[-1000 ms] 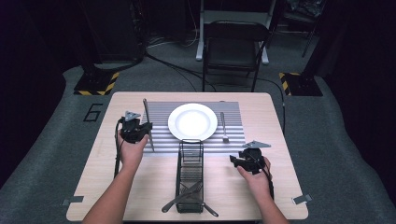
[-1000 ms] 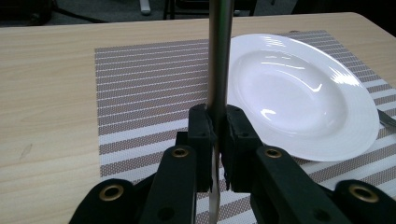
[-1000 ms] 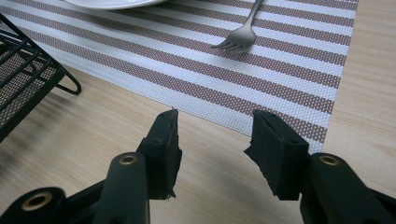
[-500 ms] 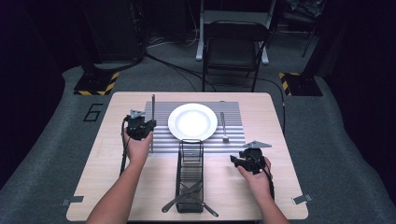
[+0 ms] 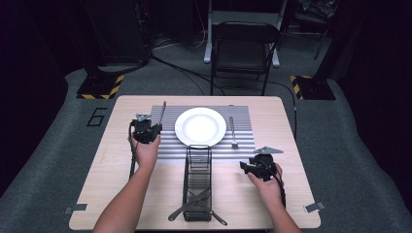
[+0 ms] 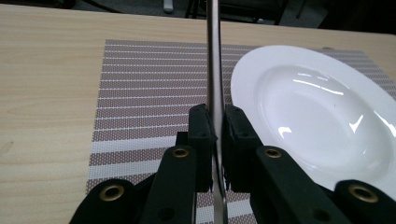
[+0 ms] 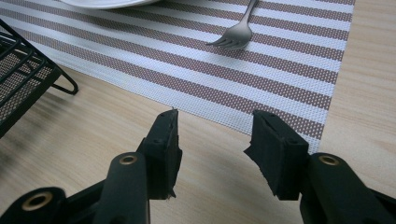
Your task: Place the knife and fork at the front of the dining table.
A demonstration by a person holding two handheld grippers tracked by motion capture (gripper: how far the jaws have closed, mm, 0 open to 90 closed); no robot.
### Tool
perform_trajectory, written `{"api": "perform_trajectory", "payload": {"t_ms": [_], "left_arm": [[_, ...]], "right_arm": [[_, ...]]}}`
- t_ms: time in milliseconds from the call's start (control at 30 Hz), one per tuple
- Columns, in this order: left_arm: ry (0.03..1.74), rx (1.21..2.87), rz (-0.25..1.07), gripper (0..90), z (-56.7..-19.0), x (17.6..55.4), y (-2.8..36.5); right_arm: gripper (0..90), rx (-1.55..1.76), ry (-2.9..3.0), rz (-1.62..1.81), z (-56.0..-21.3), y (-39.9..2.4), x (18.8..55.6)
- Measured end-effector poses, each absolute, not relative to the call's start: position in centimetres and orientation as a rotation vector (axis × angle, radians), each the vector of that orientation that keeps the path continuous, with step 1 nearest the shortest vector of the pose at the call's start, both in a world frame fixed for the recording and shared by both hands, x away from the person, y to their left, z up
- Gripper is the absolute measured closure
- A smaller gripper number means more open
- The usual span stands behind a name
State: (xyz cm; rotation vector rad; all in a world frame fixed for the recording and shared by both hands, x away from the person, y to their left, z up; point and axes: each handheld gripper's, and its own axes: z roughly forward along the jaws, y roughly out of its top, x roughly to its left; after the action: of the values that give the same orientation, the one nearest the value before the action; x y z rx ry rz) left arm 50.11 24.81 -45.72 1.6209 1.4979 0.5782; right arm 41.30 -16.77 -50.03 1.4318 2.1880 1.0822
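Two grippers work a place setting; the left gripper [image 5: 145,130] is clamped on a slim steel knife [image 6: 215,70], over the striped woven placemat [image 5: 167,148] left of the round white plate [image 5: 200,126], seemingly for laying down; right of the black wire caddy [image 5: 197,182], the right gripper [image 5: 252,167] hovers apart, empty, near the steel fork [image 5: 232,132].

Light falls from overhead onto the table [image 5: 111,189], bright against a room gone nearly black at the edges of the high view. That view is soft and grainy. White glare streaks curl across the plate [image 6: 322,121] in the left gripper view, where the near jaws blur slightly. In the right gripper view, soft shadows trail from the basket [image 7: 23,84], and the fork [image 7: 238,32] is a touch hazy.
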Motion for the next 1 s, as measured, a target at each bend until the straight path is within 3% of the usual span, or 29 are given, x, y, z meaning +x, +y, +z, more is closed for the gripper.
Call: {"api": "perform_trajectory", "payload": {"t_ms": [300,1000], "left_arm": [[1.583,1.561,0.588,82.5,-45.3,51.7,24.5],[1.705,1.613,0.578,82.5,-49.7,54.9,23.2]], "right_arm": [[51.2,1.428,2.186,1.089,-50.0,-16.7,41.3],[51.4,1.437,2.179,1.129,-49.9,-16.5,41.0]]}}
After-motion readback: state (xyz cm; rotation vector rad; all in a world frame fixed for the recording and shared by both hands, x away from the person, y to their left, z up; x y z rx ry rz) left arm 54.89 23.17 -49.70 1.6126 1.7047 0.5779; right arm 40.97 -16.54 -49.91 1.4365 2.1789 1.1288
